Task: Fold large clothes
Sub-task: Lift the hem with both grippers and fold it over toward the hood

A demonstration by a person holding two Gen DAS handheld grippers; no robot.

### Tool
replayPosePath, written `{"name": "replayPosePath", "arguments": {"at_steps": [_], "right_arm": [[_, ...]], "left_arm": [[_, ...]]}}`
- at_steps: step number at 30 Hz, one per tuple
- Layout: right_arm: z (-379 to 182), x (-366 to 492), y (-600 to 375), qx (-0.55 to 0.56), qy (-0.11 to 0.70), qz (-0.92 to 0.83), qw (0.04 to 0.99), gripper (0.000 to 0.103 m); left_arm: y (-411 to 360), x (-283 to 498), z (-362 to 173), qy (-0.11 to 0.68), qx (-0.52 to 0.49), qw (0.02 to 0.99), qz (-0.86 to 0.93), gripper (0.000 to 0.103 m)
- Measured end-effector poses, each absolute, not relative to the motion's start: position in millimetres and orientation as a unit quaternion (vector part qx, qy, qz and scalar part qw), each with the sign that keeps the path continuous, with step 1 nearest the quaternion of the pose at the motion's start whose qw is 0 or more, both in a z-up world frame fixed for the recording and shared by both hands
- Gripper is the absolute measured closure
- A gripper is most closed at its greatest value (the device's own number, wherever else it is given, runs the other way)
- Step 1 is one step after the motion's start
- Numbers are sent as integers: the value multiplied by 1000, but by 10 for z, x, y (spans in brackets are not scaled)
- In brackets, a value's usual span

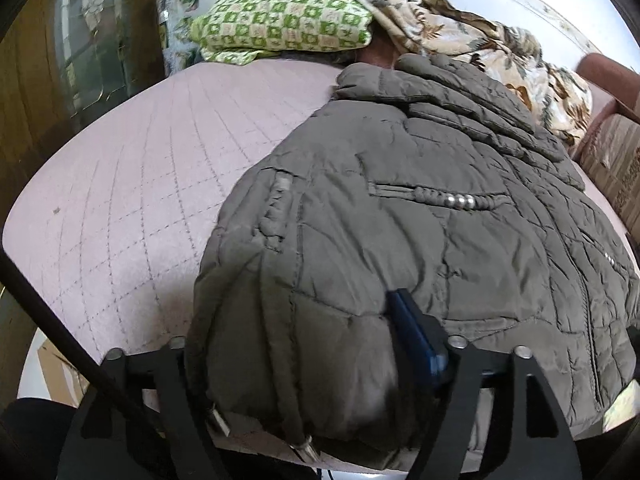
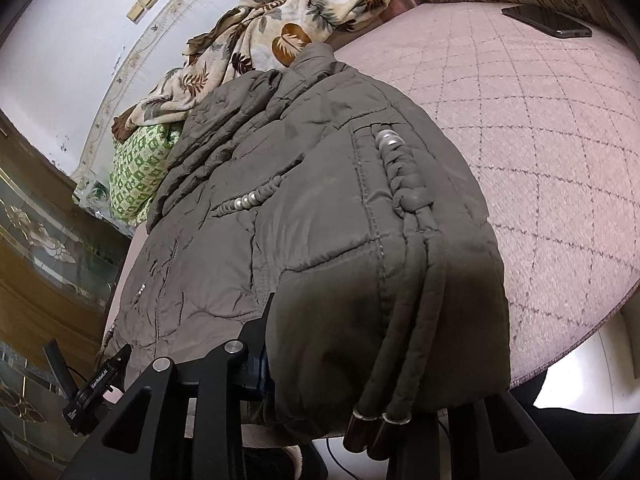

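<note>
Grey-brown quilted puffer jacket (image 1: 420,208) spread on pink quilted bed cover (image 1: 120,208), hem at near edge. Judged bulky, soft, slick-shelled, light for its size; best pinched deep at hem corners, past the 2 drawcords. Left gripper (image 1: 304,364) open, hem bunched between its jaws. Right gripper (image 2: 360,360) straddling opposite corner; clamped or not, cannot tell.

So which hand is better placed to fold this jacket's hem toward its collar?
Right, narrowly. The right tool straddles a hem corner of the jacket, fabric bunched against its finger. The left tool straddles the other corner, so both likely lift together.
</note>
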State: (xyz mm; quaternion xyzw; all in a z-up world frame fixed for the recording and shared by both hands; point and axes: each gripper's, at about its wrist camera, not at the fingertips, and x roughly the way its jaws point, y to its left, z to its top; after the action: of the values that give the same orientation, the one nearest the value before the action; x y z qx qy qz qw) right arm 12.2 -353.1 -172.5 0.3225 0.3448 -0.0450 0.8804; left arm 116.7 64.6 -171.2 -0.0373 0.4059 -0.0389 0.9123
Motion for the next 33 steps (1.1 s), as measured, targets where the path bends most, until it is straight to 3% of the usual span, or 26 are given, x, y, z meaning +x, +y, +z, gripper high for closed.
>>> {"name": "replayPosePath", "arguments": {"at_steps": [2, 6, 12, 20, 29, 31, 32, 33], "right_arm": [[-1723, 128, -3525, 322, 346, -45, 880, 67], [-1727, 132, -3527, 326, 346, -45, 879, 65], [-1735, 135, -3539, 333, 345, -43, 877, 65], [-1730, 139, -3537, 335, 345, -43, 876, 64], [-1728, 138, -3533, 334, 345, -44, 876, 63], [-1726, 139, -3527, 330, 346, -44, 877, 62], [-1727, 137, -3513, 327, 347, -45, 878, 61], [-1725, 140, -3501, 323, 348, -46, 879, 61]], "left_arm": [[657, 1166, -1706, 406, -40, 912, -43, 28], [646, 1134, -1677, 399, -39, 914, -57, 48], [717, 1126, -1643, 396, -67, 914, -67, 63], [736, 1117, -1621, 395, -79, 912, -73, 65], [931, 1066, -1685, 424, -136, 892, -75, 42], [937, 1045, -1711, 428, -140, 889, -77, 28], [922, 1053, -1728, 434, -143, 886, -83, 15], [895, 1059, -1731, 435, -137, 886, -83, 14]]}}
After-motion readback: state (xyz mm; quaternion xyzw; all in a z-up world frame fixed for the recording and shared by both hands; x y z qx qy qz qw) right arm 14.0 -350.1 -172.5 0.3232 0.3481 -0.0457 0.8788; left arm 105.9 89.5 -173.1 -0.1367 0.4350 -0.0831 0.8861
